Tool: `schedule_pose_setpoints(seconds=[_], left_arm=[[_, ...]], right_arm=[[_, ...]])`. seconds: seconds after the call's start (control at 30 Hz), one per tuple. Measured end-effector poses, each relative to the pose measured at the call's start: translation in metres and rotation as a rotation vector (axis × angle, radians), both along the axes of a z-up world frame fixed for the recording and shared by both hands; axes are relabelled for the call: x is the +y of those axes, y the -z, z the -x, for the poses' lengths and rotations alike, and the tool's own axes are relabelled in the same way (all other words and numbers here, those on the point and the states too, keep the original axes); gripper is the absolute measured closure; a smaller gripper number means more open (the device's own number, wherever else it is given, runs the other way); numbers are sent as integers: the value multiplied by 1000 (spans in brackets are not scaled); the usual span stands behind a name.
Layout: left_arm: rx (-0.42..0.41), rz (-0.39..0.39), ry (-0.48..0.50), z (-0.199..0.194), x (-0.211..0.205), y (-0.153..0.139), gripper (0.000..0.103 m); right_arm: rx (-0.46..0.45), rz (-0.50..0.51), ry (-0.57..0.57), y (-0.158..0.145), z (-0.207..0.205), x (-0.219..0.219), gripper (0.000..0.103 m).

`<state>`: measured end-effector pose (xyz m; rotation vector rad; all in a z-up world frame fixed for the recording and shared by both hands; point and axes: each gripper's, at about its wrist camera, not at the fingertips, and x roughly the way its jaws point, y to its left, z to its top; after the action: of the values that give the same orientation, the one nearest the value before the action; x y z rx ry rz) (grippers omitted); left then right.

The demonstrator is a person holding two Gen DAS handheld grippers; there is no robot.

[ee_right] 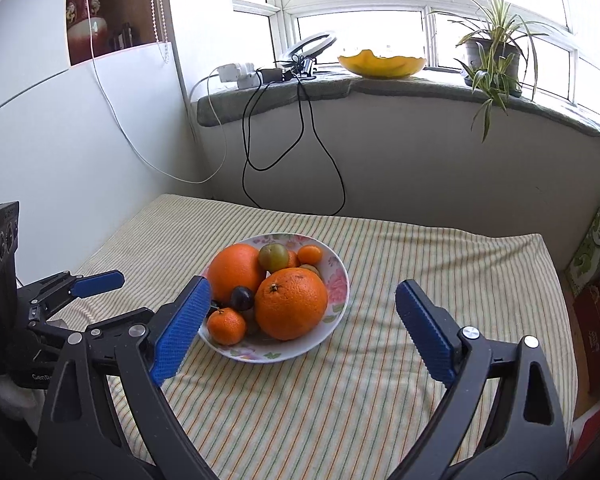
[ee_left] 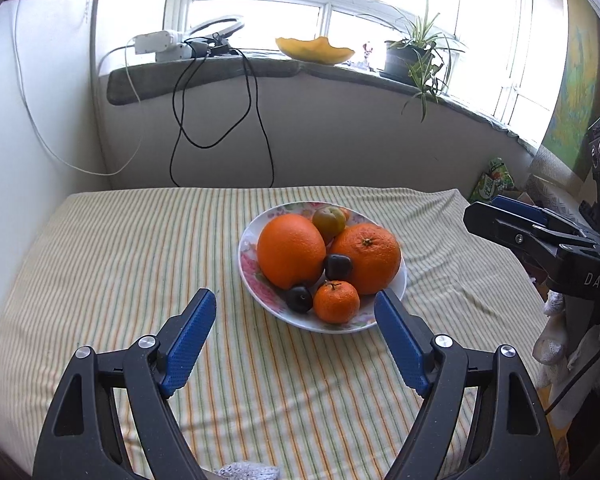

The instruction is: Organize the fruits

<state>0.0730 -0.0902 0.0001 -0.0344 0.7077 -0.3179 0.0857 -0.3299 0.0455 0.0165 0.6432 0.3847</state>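
Observation:
A white flowered plate [ee_left: 247, 256] [ee_right: 338, 280] sits mid-table on a striped cloth, heaped with fruit. Two big oranges [ee_left: 290, 250] [ee_left: 368, 258] fill its middle, a small mandarin [ee_left: 336, 301] [ee_right: 226, 325] lies at the near rim, two dark plums [ee_left: 299, 298] [ee_left: 338, 267] sit between them, and a greenish fruit [ee_left: 329, 220] [ee_right: 272, 256] rests at the back. My left gripper [ee_left: 296, 312] hovers open just short of the plate, empty. My right gripper [ee_right: 302, 308] is open and empty too, its left pad [ee_right: 182, 326] overlapping the plate's left rim in view.
The striped cloth [ee_left: 120, 260] covers the table up to a white wall. Black and white cables [ee_left: 220, 120] hang from the windowsill, where a yellow bowl [ee_left: 314, 51] and a potted plant [ee_left: 414, 58] stand. Boxes and packets [ee_right: 596, 256] sit beyond the table's right edge.

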Motion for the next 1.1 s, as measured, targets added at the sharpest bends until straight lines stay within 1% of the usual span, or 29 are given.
schedule_pose_setpoints(seconds=[0.1, 0.4, 1.1], left_arm=[[-8, 3, -8, 5, 1, -2, 21], [-20, 8, -15, 12, 3, -6, 21], [-30, -10, -27, 19, -5, -8, 21]], right_arm=[[3, -22, 31, 2, 7, -9, 7], [8, -39, 84, 5, 15, -27, 7], [3, -36, 84, 4, 21, -26, 7]])
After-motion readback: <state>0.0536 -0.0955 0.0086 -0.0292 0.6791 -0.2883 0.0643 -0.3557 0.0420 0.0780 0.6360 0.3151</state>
